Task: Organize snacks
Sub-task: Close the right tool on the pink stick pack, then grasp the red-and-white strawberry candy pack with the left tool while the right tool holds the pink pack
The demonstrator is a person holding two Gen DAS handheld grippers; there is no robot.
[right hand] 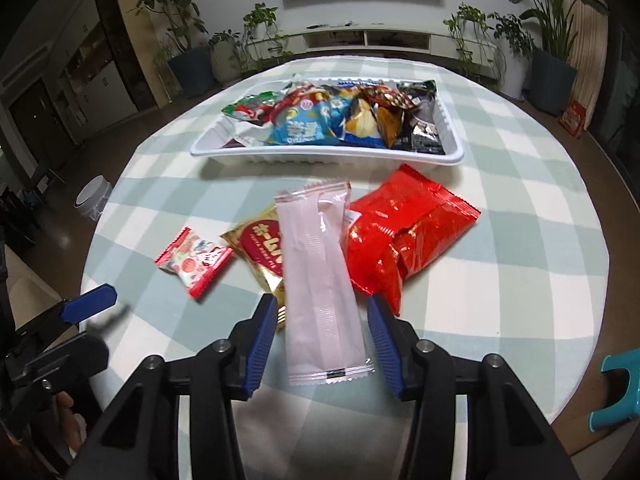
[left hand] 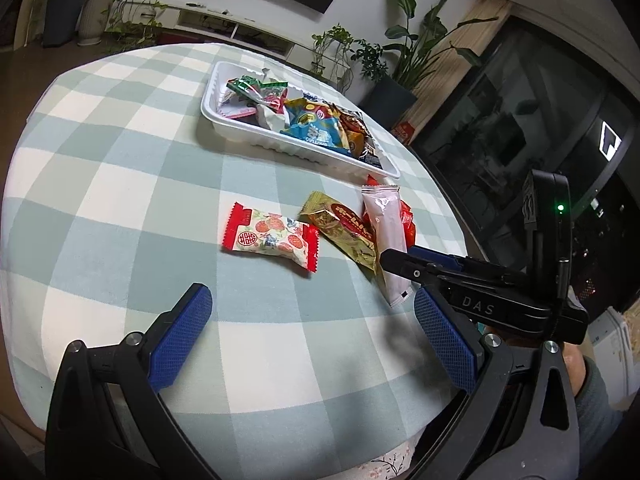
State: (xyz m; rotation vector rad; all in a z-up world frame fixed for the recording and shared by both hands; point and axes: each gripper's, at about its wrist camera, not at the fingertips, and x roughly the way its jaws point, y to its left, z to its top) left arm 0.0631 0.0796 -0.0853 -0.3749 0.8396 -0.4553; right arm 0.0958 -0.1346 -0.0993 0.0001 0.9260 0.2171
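A white tray (right hand: 320, 157) full of snack packets sits at the far side of the checked table; it also shows in the left wrist view (left hand: 304, 148). Loose in front of it lie a long pale pink packet (right hand: 320, 280), a gold packet (right hand: 262, 252), a small red-and-white candy (right hand: 194, 260) and a red foil bag (right hand: 404, 236). My right gripper (right hand: 322, 312) is open, its pads on either side of the pink packet's near half, not closed on it. My left gripper (left hand: 312, 304) is open and empty, near the candy (left hand: 270, 238). The pink packet (left hand: 386, 232) and gold packet (left hand: 344, 230) lie beyond it.
The round table has a green-and-white checked cloth (left hand: 120, 184). Its edge curves close on the right. A teal stool (right hand: 618, 392) stands beside the table at right. Potted plants (right hand: 556, 40) and a low TV cabinet (right hand: 360, 38) line the far wall.
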